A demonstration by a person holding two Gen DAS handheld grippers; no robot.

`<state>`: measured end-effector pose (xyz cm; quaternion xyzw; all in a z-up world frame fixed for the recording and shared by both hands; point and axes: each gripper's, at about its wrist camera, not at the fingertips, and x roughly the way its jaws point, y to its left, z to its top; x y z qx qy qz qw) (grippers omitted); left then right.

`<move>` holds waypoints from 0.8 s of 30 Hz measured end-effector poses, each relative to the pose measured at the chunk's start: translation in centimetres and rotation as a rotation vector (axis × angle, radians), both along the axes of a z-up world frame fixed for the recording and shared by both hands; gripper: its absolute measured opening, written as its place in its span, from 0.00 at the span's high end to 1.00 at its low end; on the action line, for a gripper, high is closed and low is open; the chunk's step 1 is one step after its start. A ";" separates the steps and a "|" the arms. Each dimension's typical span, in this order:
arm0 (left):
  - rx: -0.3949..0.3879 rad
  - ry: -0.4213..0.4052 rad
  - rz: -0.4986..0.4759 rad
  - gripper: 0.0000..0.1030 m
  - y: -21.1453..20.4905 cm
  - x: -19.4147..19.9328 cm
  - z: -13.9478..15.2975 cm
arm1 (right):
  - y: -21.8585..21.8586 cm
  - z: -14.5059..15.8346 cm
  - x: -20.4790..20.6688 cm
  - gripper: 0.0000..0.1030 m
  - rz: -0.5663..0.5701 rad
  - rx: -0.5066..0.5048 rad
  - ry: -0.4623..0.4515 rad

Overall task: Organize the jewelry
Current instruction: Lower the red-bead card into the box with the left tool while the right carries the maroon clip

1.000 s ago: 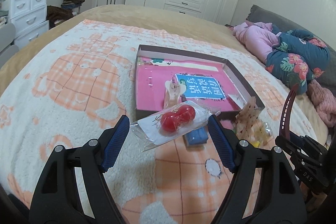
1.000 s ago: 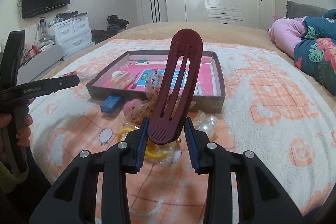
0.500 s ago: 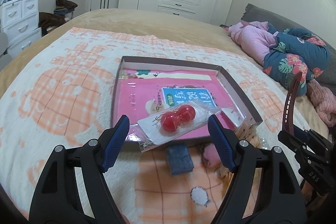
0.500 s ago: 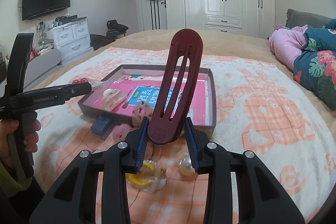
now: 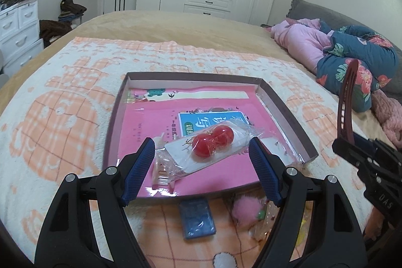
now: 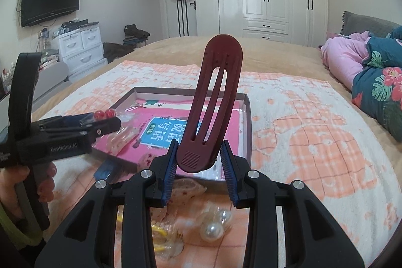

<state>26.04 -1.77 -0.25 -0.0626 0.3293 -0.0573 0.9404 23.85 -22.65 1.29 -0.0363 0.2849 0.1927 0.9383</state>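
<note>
My left gripper (image 5: 201, 151) is shut on a clear packet with two red bead earrings (image 5: 212, 142), which spans the gap between the blue pads. It hangs over the near part of a shallow brown box (image 5: 286, 117) with a pink printed lining, lying on the blanket. My right gripper (image 6: 199, 153) is shut on the base of a dark red hair clip (image 6: 222, 52) that stands upright, just short of the box's near right corner (image 6: 247, 117). The left gripper (image 6: 100, 122) and its packet show at the left of the right wrist view. The hair clip (image 5: 348, 89) shows at the right of the left wrist view.
Loose pieces lie on the blanket before the box: a small blue case (image 5: 197, 220), a pink pompom (image 5: 245, 210), packets with pearls (image 6: 213, 227) and a yellow piece (image 6: 158, 232). A pale clip (image 6: 120, 140) lies in the box. Bundled bedding (image 5: 351, 59) is at the right.
Both grippers have moved forward toward the box. The left one with its packet now hangs over the box's near part. The right one has come up to the near right corner with the clip.
</note>
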 end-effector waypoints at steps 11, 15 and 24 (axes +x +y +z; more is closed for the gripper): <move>0.035 0.023 -0.005 0.34 -1.4 1.5 -1.4 | 0.5 1.0 4.0 0.68 -0.008 -0.019 -0.001; 0.043 0.031 -0.008 0.34 -1.9 2.1 -1.8 | 0.8 1.0 5.7 0.68 0.002 -0.050 0.011; 0.053 0.031 -0.010 0.34 -2.3 3.2 -2.0 | 1.0 -0.5 9.1 0.68 0.015 -0.055 0.071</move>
